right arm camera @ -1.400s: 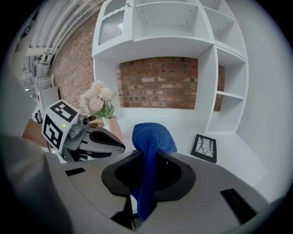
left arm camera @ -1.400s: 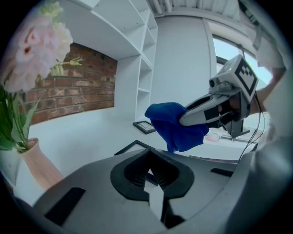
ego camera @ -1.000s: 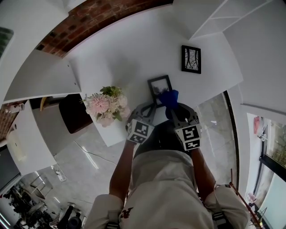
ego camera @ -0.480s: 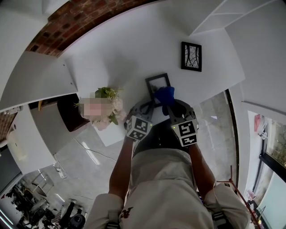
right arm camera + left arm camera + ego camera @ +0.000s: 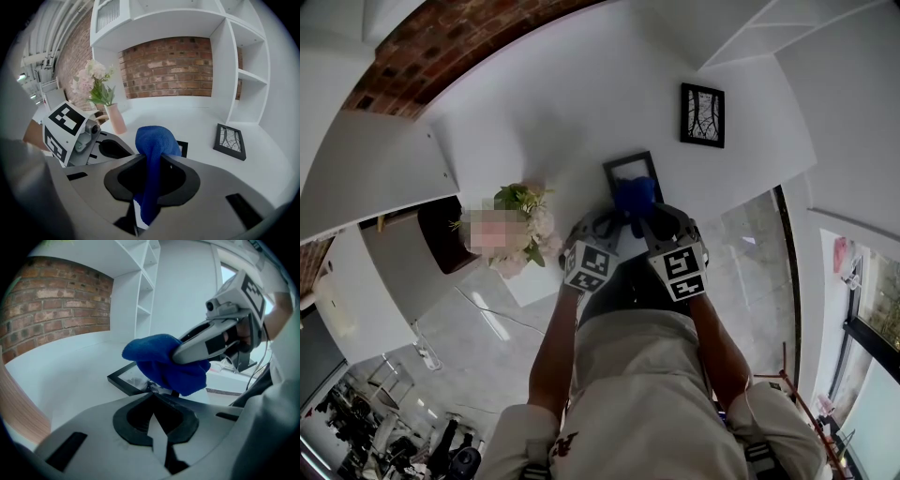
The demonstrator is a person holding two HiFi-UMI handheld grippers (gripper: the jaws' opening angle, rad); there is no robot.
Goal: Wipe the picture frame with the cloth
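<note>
Right now the right claw (image 5: 150, 158) is clamped on the blue cloth (image 5: 157, 138), which sits over the picture frame (image 5: 131, 378), centre of the head view, on the desk (image 5: 70, 376). The left claw (image 5: 153, 395), jaws together, touches the frame's near edge. Light, even strokes seem best, so the frame doesn't tip.

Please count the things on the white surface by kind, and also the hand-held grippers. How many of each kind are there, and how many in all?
picture frame: 2
blue cloth: 1
vase of flowers: 1
hand-held gripper: 2
Total: 6
</note>
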